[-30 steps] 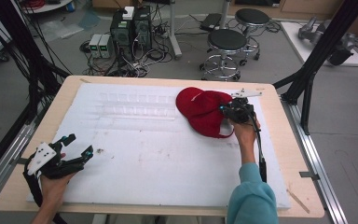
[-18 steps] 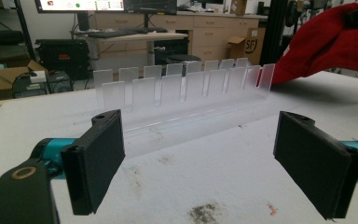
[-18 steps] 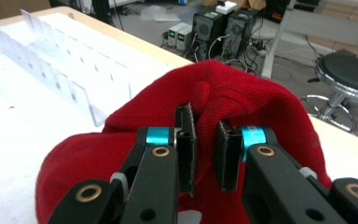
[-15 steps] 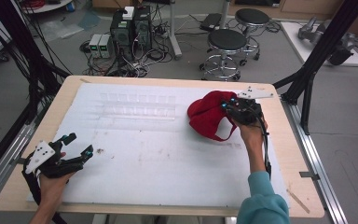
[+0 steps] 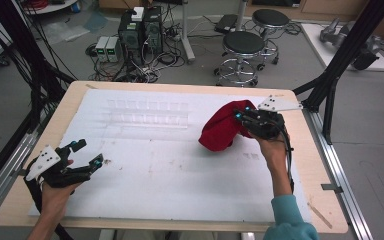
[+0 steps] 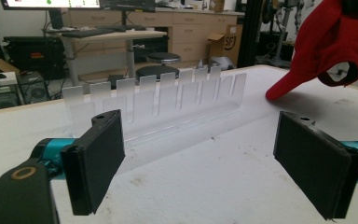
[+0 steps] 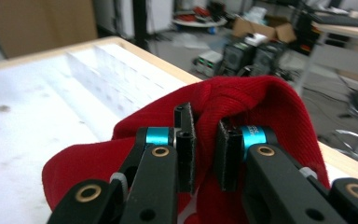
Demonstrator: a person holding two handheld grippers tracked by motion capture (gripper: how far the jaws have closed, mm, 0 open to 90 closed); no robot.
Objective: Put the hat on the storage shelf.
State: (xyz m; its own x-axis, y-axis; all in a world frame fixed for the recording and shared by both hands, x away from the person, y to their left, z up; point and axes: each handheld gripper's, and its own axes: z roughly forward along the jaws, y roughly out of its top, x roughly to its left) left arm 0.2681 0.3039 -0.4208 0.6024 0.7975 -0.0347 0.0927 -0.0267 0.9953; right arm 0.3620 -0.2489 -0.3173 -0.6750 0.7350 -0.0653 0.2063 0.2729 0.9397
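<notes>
Firstly, right claw point(image 7: 204, 156) pinched fold of red cap point(image 5: 222, 131), lifted mostly clear of surface point(image 5: 180, 175) at right side, brim tip low near white mat. Left claw point(image 5: 88, 155) spread wide, gripping nothing, near front-left corner, well apart from cap. Clear slotted rack point(image 6: 154, 100) stood toward far side.

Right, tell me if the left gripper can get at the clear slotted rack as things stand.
Probably yes. The left gripper is open and holds nothing, and bare white table lies between it and the clear rack; the red cap is off to the side.
</notes>
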